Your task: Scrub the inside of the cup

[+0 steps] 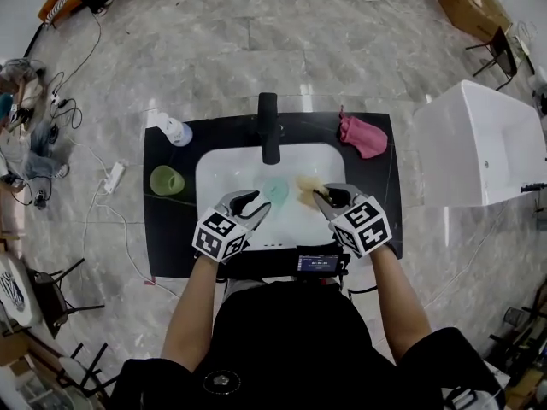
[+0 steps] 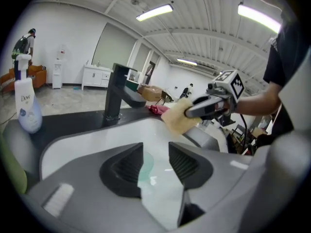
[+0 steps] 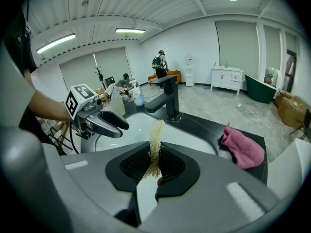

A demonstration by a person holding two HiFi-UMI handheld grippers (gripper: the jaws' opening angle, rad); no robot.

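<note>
At a white sink (image 1: pixel 212 162) set in a black tabletop (image 1: pixel 167 220), the left hand-held gripper (image 1: pixel 257 205) stands narrowly parted and grips nothing. A pale green translucent cup (image 1: pixel 276 190) lies in the basin just past its tips. The right hand-held gripper (image 1: pixel 322 198) clamps a straw-coloured fibrous scrubber (image 3: pixel 155 135). The cup looks light, thin-walled and probably slippery, so it is best pinched across its rim. A black faucet (image 1: pixel 269 126) stands beyond.

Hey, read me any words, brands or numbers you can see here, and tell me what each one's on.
"Dove": on the white bottle.
Small lit screen in the head view: too small to read.
Marker cubes on the grippers: square patterns only, no words.
</note>
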